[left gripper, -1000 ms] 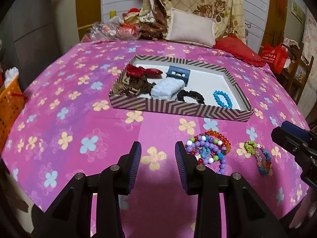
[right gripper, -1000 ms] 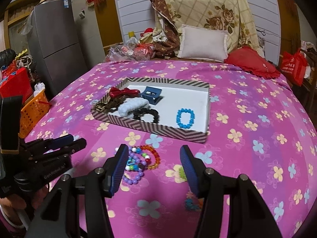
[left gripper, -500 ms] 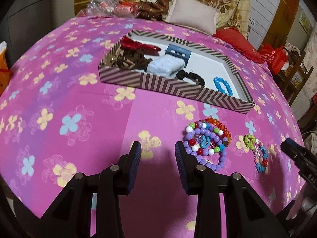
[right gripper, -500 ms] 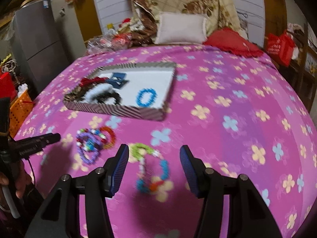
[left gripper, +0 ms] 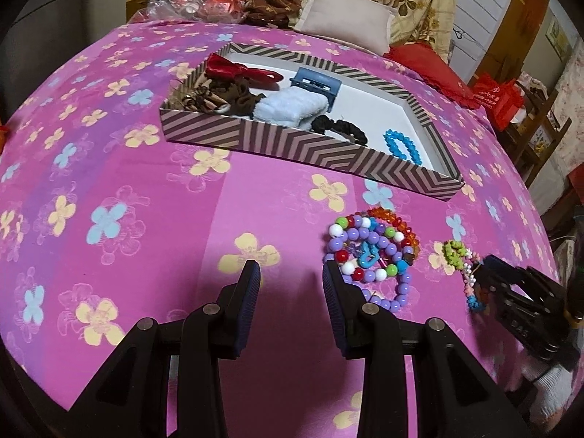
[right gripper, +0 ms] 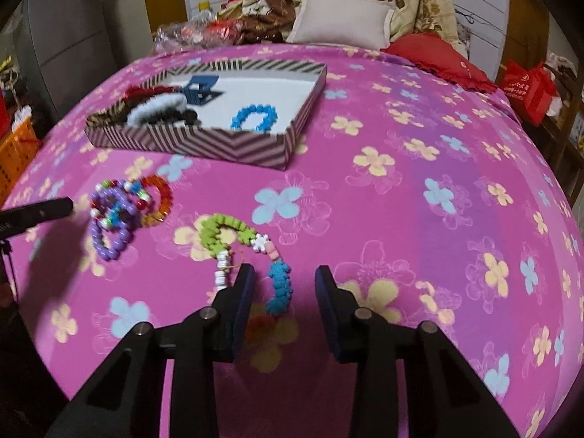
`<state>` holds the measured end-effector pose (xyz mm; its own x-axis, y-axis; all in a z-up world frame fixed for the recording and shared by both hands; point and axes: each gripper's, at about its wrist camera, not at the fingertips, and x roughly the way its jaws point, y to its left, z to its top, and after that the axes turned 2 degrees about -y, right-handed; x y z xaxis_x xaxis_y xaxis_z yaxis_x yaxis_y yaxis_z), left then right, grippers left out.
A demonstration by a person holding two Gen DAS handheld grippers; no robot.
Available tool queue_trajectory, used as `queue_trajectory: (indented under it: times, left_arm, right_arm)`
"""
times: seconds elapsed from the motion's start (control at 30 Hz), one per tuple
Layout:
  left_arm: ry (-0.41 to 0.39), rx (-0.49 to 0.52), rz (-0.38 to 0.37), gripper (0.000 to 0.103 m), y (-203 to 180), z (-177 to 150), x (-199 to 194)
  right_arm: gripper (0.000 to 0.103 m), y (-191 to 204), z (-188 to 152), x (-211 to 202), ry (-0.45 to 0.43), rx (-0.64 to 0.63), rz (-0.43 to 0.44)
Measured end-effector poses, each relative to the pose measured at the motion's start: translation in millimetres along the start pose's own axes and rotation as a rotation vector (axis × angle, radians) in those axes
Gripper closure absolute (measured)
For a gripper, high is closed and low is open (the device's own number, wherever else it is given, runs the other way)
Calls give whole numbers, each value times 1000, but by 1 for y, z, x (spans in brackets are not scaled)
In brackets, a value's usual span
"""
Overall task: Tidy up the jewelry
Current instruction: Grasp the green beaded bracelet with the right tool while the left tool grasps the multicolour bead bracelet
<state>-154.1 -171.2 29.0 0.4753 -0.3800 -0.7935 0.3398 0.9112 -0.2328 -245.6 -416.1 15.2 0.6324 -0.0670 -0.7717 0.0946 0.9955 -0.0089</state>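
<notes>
A multicolour bead bracelet (right gripper: 222, 231) lies on the pink flowered bedspread. My right gripper (right gripper: 284, 288) is low over it. Its jaws are closing with the bracelet's blue stretch (right gripper: 279, 284) between them, and the pads do not press on it. A pile of purple, orange and mixed bead bracelets (left gripper: 368, 252) lies just right of my left gripper (left gripper: 291, 284), which is open with only bedspread between its fingers. Behind them stands a striped tray (left gripper: 292, 142) holding a blue bracelet (left gripper: 401, 146), a black scrunchie (left gripper: 343, 126) and other hair pieces.
Pillows (left gripper: 343, 22) and a heap of bags and cloth (left gripper: 226, 3) line the far edge of the bed. A red bag (right gripper: 525, 87) stands off the bed at the right, an orange basket (right gripper: 18, 149) at the left.
My right gripper dropped and swung right, from the bead pile onto the multicolour bracelet, and its jaws narrowed. The left gripper tipped further down towards the bedspread.
</notes>
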Motion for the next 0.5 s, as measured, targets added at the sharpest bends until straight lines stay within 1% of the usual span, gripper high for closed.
queue_trajectory:
  times: [0.07, 0.13, 0.17, 0.2, 0.27, 0.3, 0.37, 0.5]
  left_arm:
    - [9, 1, -17, 65, -2, -1, 2]
    - [19, 7, -43, 62, -5, -1, 4]
    - [27, 11, -53, 62, -7, -1, 6]
    - [31, 11, -55, 61, -8, -1, 8]
    - [35, 7, -49, 61, -8, 1, 11]
    - [33, 2, -47, 61, -7, 3, 12]
    - [28, -1, -47, 61, -8, 7, 14]
    - [25, 29, -53, 61, -16, 14, 20]
  right_arm:
    - [67, 3, 5, 4, -7, -22, -13]
    - [69, 4, 8, 7, -17, -28, -5]
    - [73, 6, 9, 8, -21, -37, -3]
    - [79, 7, 9, 8, -26, -46, 3]
    - [86, 11, 7, 7, -34, -60, 4]
    - [87, 11, 7, 7, -35, -62, 4]
    - [89, 10, 6, 6, -36, -55, 9]
    - [89, 7, 6, 7, -40, -42, 20]
